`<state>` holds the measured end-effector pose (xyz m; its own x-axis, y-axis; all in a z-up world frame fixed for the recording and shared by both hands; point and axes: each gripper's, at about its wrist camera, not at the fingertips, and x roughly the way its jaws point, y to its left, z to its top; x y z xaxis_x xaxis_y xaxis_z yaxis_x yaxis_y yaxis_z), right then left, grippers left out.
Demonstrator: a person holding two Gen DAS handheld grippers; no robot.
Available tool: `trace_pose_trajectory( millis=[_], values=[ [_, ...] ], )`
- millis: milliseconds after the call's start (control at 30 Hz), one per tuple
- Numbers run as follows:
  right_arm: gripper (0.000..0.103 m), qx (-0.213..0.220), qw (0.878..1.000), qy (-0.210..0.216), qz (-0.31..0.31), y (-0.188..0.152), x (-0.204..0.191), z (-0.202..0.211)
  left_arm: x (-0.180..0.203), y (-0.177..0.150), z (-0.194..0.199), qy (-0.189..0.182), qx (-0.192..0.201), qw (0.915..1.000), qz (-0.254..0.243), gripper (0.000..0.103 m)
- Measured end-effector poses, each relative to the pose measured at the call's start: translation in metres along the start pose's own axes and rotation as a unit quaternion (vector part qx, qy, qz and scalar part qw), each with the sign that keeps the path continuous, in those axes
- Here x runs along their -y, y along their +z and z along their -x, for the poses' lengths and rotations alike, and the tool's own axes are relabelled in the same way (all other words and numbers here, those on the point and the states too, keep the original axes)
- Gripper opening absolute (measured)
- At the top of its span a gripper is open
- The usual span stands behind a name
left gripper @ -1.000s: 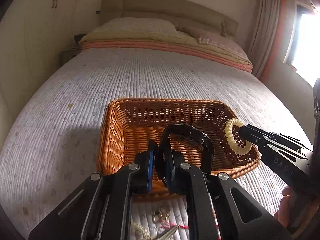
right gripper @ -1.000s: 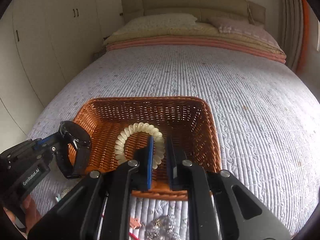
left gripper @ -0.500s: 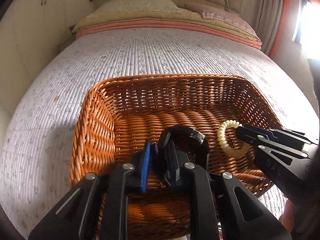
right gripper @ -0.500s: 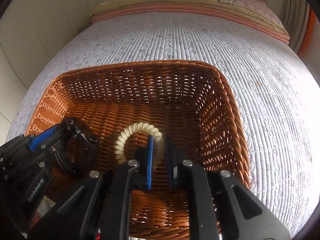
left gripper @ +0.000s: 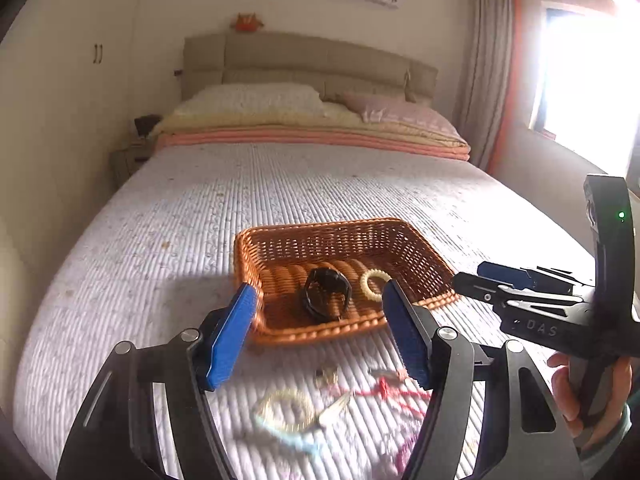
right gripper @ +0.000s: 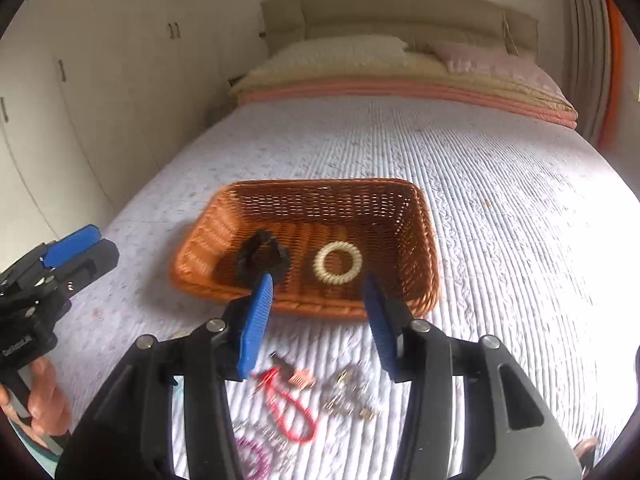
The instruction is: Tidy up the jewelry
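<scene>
An orange wicker basket [left gripper: 424, 252] [right gripper: 416, 240] sits on the bed. Inside it lie a black watch [left gripper: 326, 296] [right gripper: 260, 258] and a cream spiral bracelet [left gripper: 375, 285] [right gripper: 338, 262]. My left gripper [left gripper: 320, 332] is open and empty, held above the bed in front of the basket; it shows at the left of the right wrist view [right gripper: 80, 248]. My right gripper [right gripper: 320, 316] is open and empty, also in front of the basket; it shows at the right of the left wrist view [left gripper: 480, 280]. Loose jewelry lies below both: a red cord [right gripper: 290, 412], a pale bracelet [left gripper: 286, 410], metal pieces [right gripper: 348, 396].
The quilted bedspread [left gripper: 280, 184] stretches to pillows [left gripper: 256, 100] and a headboard [left gripper: 304, 60] at the far end. White wardrobes [right gripper: 80, 80] stand on the left, a bright window [left gripper: 584, 80] and curtain on the right. A pink beaded piece [right gripper: 252, 456] lies near the front edge.
Both grippers opened, leaving the watch and the cream bracelet in the basket, then pulled back and up to in front of the basket.
</scene>
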<state>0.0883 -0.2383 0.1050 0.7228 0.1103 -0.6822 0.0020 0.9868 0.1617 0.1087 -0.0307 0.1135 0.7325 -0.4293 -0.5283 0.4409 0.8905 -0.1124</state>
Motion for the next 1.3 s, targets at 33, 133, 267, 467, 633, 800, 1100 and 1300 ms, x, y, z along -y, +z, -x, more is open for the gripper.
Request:
trace_pose_trajectory(
  millis=[33, 133, 267, 467, 633, 800, 1100, 1300],
  values=[
    [0.044, 0.007, 1.0, 0.004, 0.003, -0.007, -0.006, 0.011, -0.002, -0.006, 0.011, -0.001, 0.003, 1.0, 0.003, 0.064],
    [0.044, 0.027, 1.0, 0.003, 0.012, -0.03, -0.02, 0.038, -0.013, -0.026, 0.034, -0.002, 0.005, 0.9997, 0.025, 0.063],
    [0.044, 0.032, 0.999, 0.007, 0.012, -0.056, -0.029, 0.059, -0.026, -0.052, 0.051, 0.001, -0.001, 0.9984, 0.057, 0.062],
    [0.042, 0.017, 1.0, 0.018, -0.004, -0.097, -0.029, 0.061, -0.04, -0.09, 0.048, -0.005, -0.027, 0.9954, 0.091, 0.059],
    [0.034, -0.021, 0.999, 0.023, -0.005, -0.125, -0.031, 0.038, -0.055, -0.115, 0.025, -0.006, -0.064, 0.9892, 0.132, 0.056],
    [0.034, -0.033, 0.999, 0.01, 0.012, -0.137, -0.04, 0.02, -0.067, -0.129, 0.001, -0.017, -0.096, 0.9814, 0.166, 0.055],
    [0.026, -0.061, 0.998, -0.009, 0.022, -0.15, -0.044, -0.008, -0.056, -0.132, -0.051, 0.023, -0.146, 0.9746, 0.169, 0.054],
    [0.026, -0.07, 0.997, -0.015, 0.025, -0.148, -0.044, -0.016, -0.035, -0.126, -0.068, 0.076, -0.159, 0.9765, 0.125, 0.048]
  ],
)
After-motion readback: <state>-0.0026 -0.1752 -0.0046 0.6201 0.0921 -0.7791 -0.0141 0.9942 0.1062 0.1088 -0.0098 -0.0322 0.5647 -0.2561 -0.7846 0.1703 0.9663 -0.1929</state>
